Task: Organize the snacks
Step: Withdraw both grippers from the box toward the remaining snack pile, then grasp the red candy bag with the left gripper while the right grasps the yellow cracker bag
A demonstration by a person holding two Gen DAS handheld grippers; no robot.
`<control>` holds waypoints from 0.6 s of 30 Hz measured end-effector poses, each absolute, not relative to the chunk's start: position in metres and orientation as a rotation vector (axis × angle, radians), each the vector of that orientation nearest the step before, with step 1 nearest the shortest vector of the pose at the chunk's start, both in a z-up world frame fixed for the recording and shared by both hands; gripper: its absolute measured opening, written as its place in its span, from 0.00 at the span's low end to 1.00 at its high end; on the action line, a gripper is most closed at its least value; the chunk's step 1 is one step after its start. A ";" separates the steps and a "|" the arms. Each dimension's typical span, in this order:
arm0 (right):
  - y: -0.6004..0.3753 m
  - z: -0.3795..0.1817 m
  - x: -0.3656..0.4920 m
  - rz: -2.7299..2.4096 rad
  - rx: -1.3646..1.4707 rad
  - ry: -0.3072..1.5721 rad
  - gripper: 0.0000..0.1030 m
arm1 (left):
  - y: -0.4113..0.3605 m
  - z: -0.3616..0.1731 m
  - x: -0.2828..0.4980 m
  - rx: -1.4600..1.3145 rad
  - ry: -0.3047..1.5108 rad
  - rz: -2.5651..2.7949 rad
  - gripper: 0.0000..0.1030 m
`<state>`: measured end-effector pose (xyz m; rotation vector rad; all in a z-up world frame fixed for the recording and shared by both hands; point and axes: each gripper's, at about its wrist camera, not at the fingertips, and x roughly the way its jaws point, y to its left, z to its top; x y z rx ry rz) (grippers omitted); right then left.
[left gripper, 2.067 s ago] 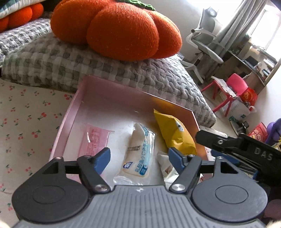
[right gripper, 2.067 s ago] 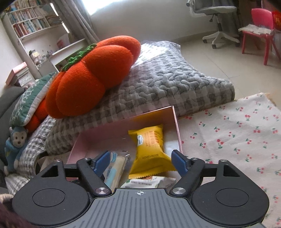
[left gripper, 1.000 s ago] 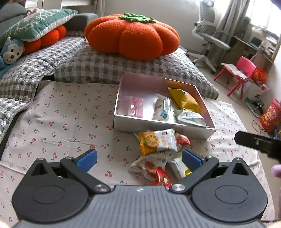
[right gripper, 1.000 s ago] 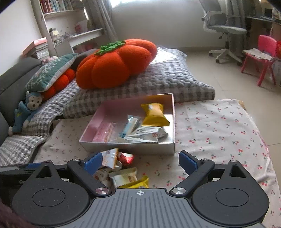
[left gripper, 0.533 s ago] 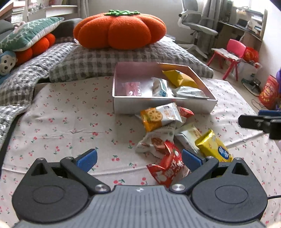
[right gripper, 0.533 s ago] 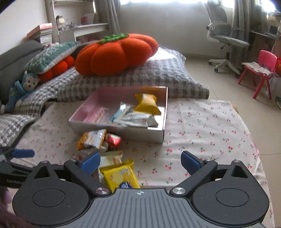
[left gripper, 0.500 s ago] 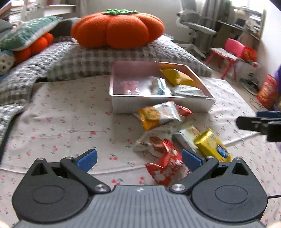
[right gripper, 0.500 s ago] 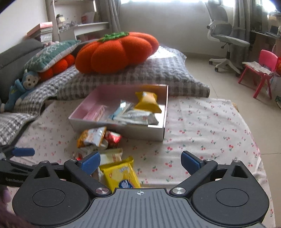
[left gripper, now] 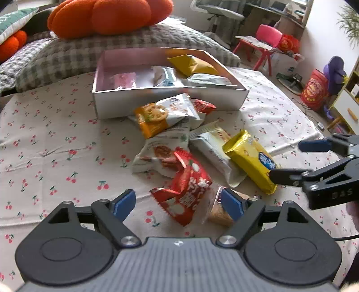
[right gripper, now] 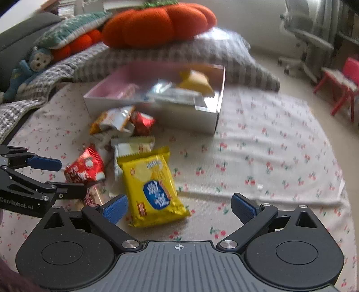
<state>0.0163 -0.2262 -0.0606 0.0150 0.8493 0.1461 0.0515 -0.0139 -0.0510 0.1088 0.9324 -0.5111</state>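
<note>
Left claw (left gripper: 178, 203) first: we have just been narrowing its jaws, not yet pinching, around the red packet (left gripper: 184, 194) near the cloth's front edge. Right claw (right gripper: 179, 205), spread wide, tilts down over the yellow packet (right gripper: 152, 186); both belong in the box (left gripper: 170, 101) behind.

Orange pumpkin cushion (left gripper: 107, 15) on grey quilt (left gripper: 67, 54), office chair (right gripper: 307, 42) behind
</note>
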 end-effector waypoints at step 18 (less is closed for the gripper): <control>-0.221 -0.082 0.028 0.122 0.036 0.967 0.97 | -0.011 -0.046 0.059 0.035 0.970 -0.528 0.41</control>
